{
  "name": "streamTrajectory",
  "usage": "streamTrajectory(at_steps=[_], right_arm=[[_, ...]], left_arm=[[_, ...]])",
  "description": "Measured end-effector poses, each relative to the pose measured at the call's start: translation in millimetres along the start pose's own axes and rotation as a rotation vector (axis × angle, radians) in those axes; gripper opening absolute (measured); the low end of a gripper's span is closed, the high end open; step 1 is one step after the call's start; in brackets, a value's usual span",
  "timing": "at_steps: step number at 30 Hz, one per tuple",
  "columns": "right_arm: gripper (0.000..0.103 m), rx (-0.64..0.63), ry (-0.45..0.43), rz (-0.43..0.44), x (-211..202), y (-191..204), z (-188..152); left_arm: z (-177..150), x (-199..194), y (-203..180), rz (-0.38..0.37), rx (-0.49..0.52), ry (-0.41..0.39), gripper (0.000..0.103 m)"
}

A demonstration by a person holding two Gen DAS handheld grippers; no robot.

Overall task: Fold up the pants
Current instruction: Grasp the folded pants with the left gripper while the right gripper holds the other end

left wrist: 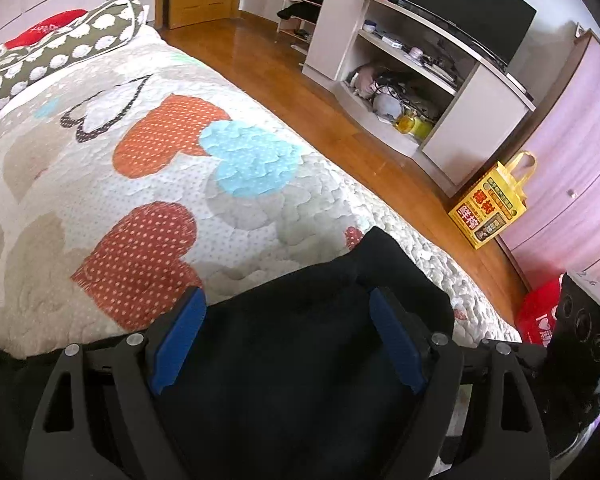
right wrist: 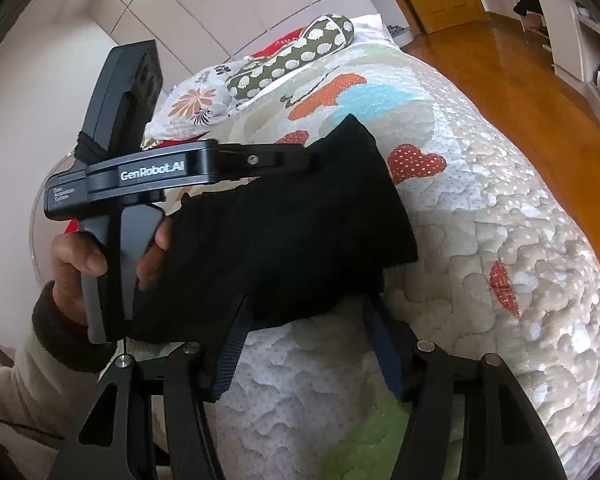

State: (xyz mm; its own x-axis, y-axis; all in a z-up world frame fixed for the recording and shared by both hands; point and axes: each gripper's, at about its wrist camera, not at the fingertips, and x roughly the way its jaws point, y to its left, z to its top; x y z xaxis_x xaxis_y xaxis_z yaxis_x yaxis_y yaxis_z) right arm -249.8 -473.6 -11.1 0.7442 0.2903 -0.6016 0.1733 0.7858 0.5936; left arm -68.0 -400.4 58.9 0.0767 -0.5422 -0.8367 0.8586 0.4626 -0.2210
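Wooden flooring (left wrist: 260, 64) runs along the right side of the left wrist view, past a white TV cabinet (left wrist: 476, 120) and a yellow shopping bag (left wrist: 492, 204) standing by a wardrobe. Filling most of both views is the bed (left wrist: 80, 184), covered in a quilted spread printed with orange, blue and red hearts, with a spotted olive pillow (left wrist: 60, 56) at the upper left. Black pants (right wrist: 292, 232) lie bunched on the spread at the centre of the right wrist view, their near edge just at the tips of the right tool (right wrist: 304, 316). Its jaws stand apart and released; the cloth's lower hem lies beside the left finger without being pinched. At the left of that frame a hand (right wrist: 84, 264) grips the handle of the left tool (left wrist: 286, 312), whose blue pads are spread wide above the dark fabric, clamping nothing.
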Motion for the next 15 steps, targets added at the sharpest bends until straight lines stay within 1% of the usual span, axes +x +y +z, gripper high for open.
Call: streamTrajectory(at_steps=[5, 9, 15], right_arm=[[0.065, 0.005, -0.006, 0.005, 1, 1, 0], [0.066, 0.029, -0.031, 0.02, 1, -2, 0], [0.07, 0.033, -0.059, 0.031, 4, -4, 1]], left_arm=[[5, 10, -5, -0.014, 0.047, 0.021, 0.084], [10, 21, -7, -0.02, 0.081, 0.051, 0.084], [16, 38, -14, -0.076, 0.127, 0.091, 0.084]])
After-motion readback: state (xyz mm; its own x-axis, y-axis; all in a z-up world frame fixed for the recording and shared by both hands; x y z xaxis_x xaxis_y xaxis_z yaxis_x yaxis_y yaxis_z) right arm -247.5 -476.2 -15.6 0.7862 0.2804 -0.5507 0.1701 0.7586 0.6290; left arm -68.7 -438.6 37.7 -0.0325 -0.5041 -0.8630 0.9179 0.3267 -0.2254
